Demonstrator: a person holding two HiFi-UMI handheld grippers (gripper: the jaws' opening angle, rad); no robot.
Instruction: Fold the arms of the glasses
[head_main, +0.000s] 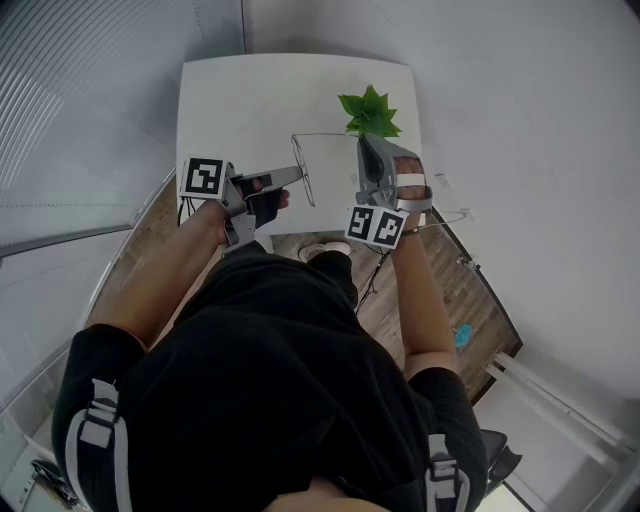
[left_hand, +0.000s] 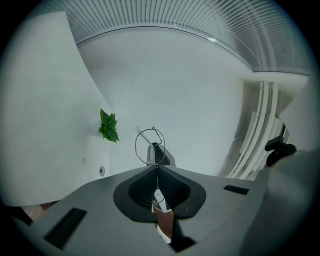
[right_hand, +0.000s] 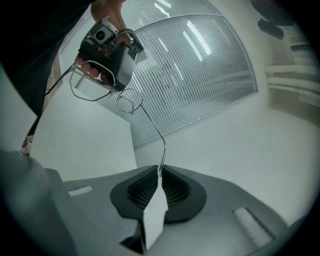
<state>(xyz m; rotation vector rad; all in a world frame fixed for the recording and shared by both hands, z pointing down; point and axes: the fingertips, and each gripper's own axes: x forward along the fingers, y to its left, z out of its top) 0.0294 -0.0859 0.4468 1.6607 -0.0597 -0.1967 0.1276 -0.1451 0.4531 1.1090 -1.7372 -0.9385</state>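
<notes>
Pinching the temple arm (right_hand: 150, 120) tip, the right gripper (right_hand: 160, 172) jaws find the glasses frame (right_hand: 129, 103) at 11 o'clock, clamped in the left gripper (left_hand: 156, 169) jaws.

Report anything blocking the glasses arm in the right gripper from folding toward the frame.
Nothing visible. Only air lies between the arm tip in the right gripper and the frame in the left gripper; the plant stands aside.
</notes>
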